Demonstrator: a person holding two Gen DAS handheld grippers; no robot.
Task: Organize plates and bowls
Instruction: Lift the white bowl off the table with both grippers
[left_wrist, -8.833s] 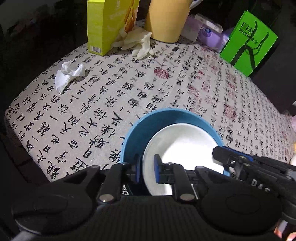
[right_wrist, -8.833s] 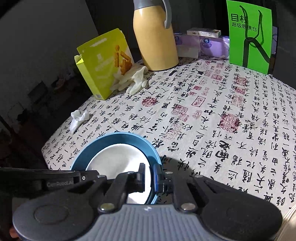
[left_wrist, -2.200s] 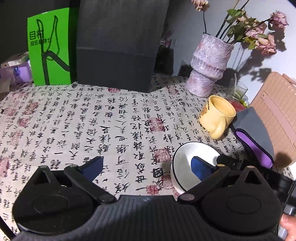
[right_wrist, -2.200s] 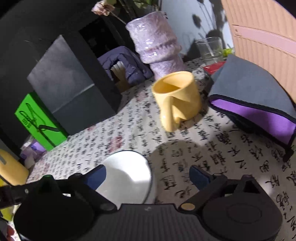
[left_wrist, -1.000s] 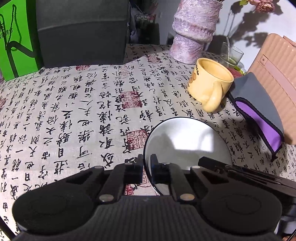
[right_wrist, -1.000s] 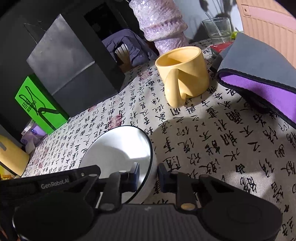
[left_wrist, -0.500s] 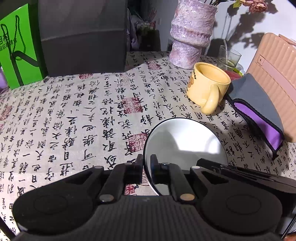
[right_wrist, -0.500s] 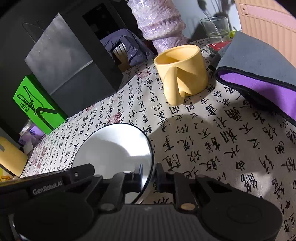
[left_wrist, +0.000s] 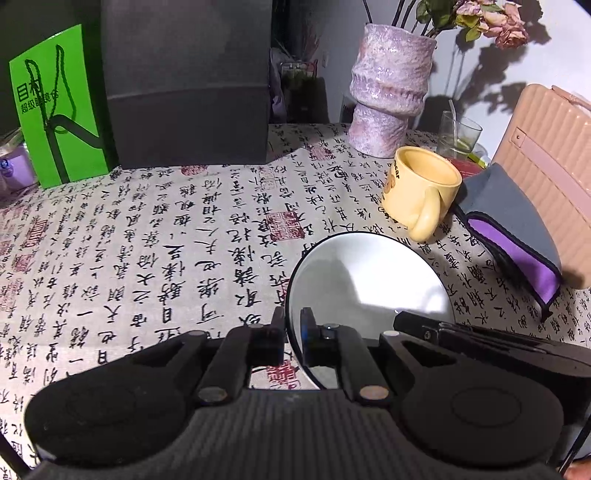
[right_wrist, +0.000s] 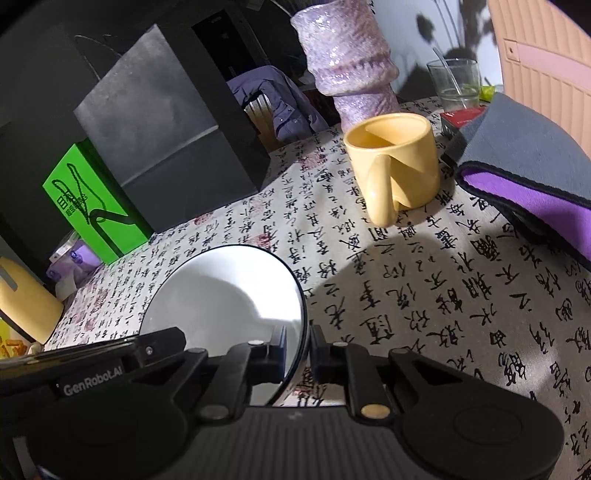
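The table (left_wrist: 147, 236), under a cloth printed with black characters, spreads ahead of both tools. A dark box (left_wrist: 184, 81) stands at the far edge, a purple vase (left_wrist: 388, 96) to its right. The yellow mug (left_wrist: 421, 192) sits just beyond the tools, near a grey pouch (left_wrist: 509, 229).

The white bowl (left_wrist: 369, 280) hangs between them. The left gripper (left_wrist: 291, 325) is clamped on its left rim, one finger inside, one outside. The right gripper (right_wrist: 297, 345) pinches the opposite rim the same way.

The rim looks thin and glossy, so uneven motion of the two hands could twist it free. Swinging it forward risks knocking the mug, which stands close.
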